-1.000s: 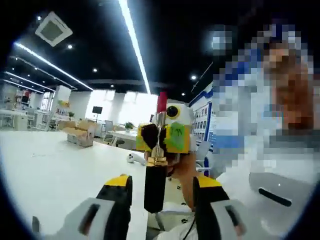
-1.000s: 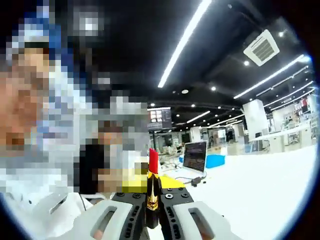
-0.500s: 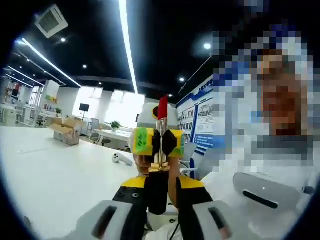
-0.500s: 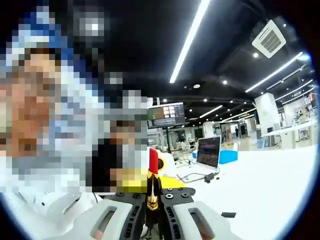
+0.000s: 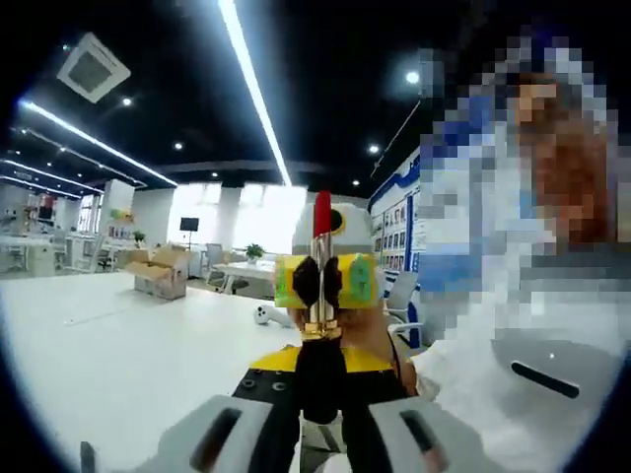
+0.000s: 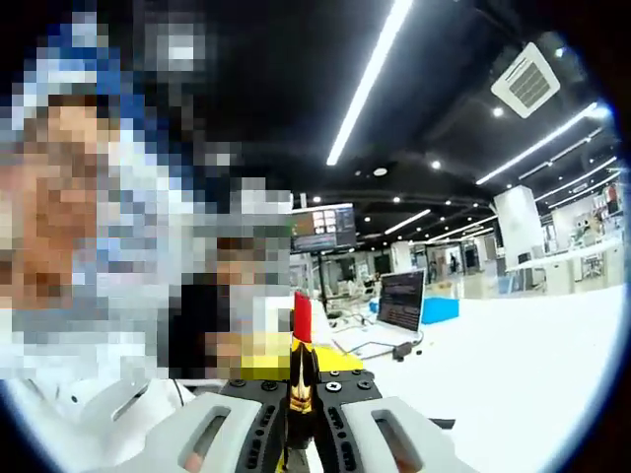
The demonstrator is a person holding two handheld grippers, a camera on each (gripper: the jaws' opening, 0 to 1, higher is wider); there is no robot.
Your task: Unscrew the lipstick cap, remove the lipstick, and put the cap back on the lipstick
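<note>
Left gripper view: left hand-held gripper (image 5: 320,372) at the bottom, jaws pressed in on the black base of the lipstick (image 5: 318,330), pinching it. Lipstick upright along the jaws, gold collar just above the pinch, then the bright inner tube, then the red bullet bare at the top. Just behind the collar, right hand-held gripper (image 5: 320,281) with its yellow and green stickers, dark jaws drawn in around the inner tube, apparently clamping it too. White counter (image 5: 118,345) stretching away on the left, well below and beyond the lipstick, with cardboard boxes (image 5: 163,271) at its far end. Right gripper view: right hand-held gripper (image 6: 301,396) rising from the bottom, jaws closed tight on the same lipstick (image 6: 301,367), dark barrel with a gold band low between the pads, red tip standing clear above them. Yellow of the left hand-held gripper just behind the barrel. An open laptop (image 6: 399,307) far off on the counter (image 6: 532,355) to the right. Judging by the bare red bullet: cap off and the stick wound out, so unscrewing and exposing look done. Lipstick held in mid-air between both tools, not resting on the counter. Left to do, as far as can be judged: fetching the cap and fitting it back over the bullet. Where the cap lies, cannot tell.
</note>
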